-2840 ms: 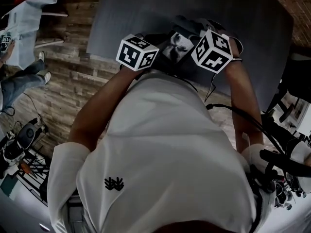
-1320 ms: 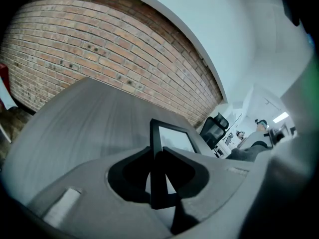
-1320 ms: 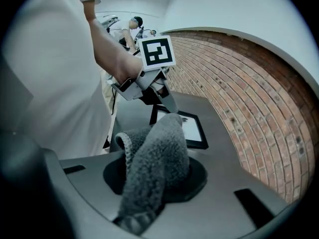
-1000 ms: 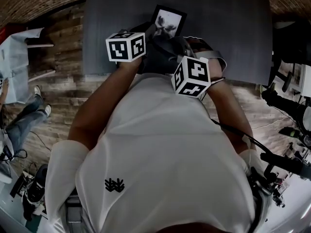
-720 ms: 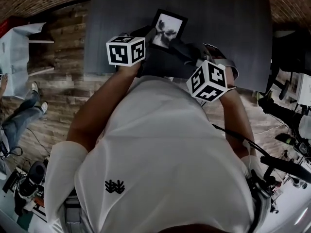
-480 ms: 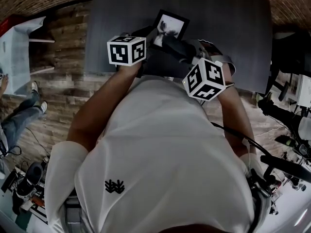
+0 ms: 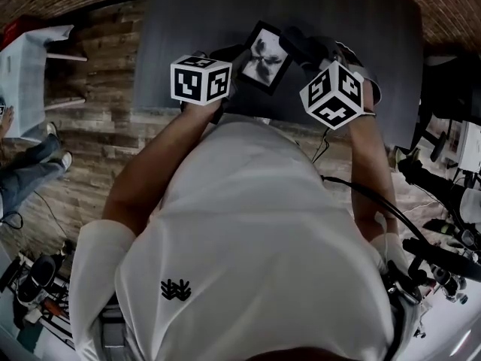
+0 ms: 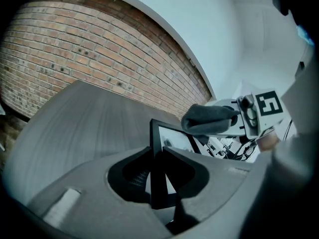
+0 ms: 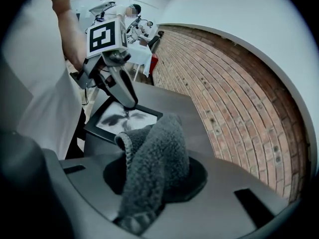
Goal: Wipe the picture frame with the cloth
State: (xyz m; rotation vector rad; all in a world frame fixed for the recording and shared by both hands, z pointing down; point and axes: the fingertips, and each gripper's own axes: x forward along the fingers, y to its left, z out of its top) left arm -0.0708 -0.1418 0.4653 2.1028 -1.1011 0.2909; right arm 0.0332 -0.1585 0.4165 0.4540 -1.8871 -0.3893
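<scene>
The picture frame (image 7: 264,57) was gripped by the left gripper (image 8: 159,172), whose jaws were clenched on the black border at one edge. It was carried over the grey table (image 7: 361,21), near the person's body. Whether its lower edge rested on the table could not be settled.

The grey cloth (image 9: 154,156) was clamped in the right gripper (image 9: 149,180). A thick fold stood up out of the closed jaws and curled forward.

From the right gripper's own view, the picture frame was seen ahead and slightly to the left, just beyond the tip of the cloth, with its glass face turned up toward that gripper. The frame's long axis ran away from the cloth toward the left gripper, which was clamped on the far edge. The cloth's tip was seen overlapping the frame's near corner, but contact could not be confirmed. In the left gripper view the cloth was shown hanging beside the frame's upper far corner.

The right gripper was judged to be the wiping one and the left the holding one. The coming stroke was judged to call for the cloth to be lowered onto the glass and drawn along that long axis toward the clamped edge.
</scene>
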